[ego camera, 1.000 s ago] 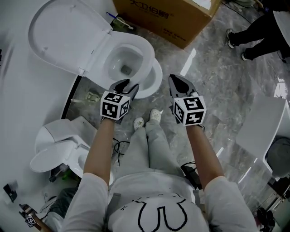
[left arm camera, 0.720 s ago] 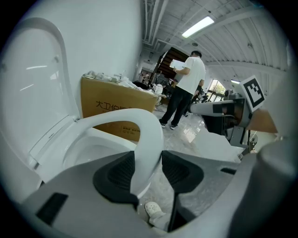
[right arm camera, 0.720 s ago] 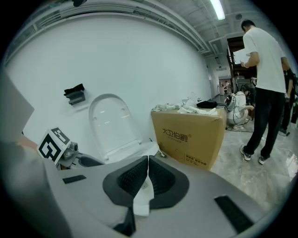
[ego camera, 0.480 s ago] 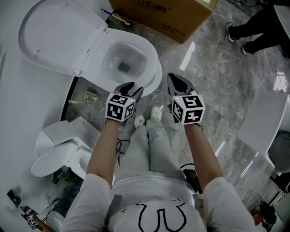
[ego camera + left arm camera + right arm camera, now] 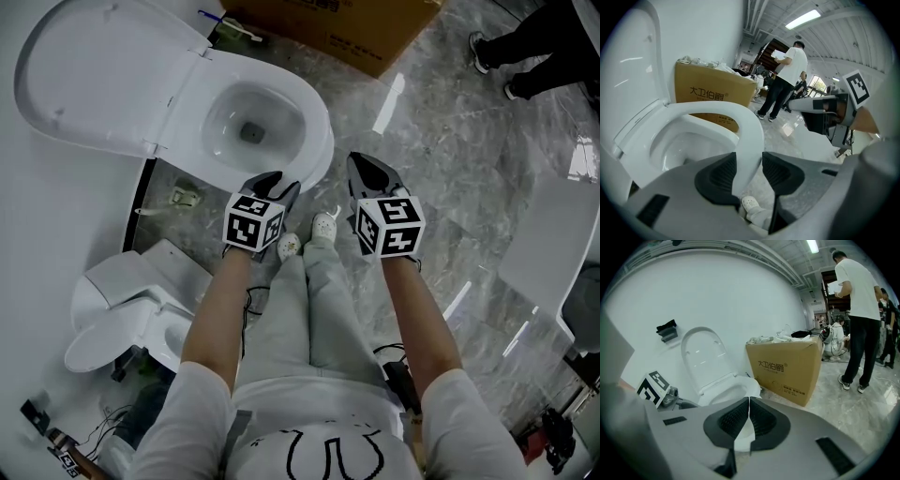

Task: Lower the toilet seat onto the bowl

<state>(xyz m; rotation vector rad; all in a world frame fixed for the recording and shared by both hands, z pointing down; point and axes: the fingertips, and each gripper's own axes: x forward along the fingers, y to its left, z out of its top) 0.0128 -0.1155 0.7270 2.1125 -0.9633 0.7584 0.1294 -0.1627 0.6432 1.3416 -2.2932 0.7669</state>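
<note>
A white toilet stands by the wall with its seat and lid raised against it, and the bowl is uncovered. My left gripper hovers just before the bowl's front rim. Its jaws are closing with nothing between them. In the left gripper view the rim shows through their gap and the raised seat stands at left. My right gripper is shut and empty, to the right of the bowl. Its own view looks at the seat from farther off.
A brown cardboard box stands right behind the toilet. A second toilet sits at my lower left, and a white fixture at the right. A person stands beyond the box. My feet are on the marble floor.
The toilet has slid left and up in the head view, and the box has moved partly out of it. My left gripper has drifted slightly right. The seat stays raised.
</note>
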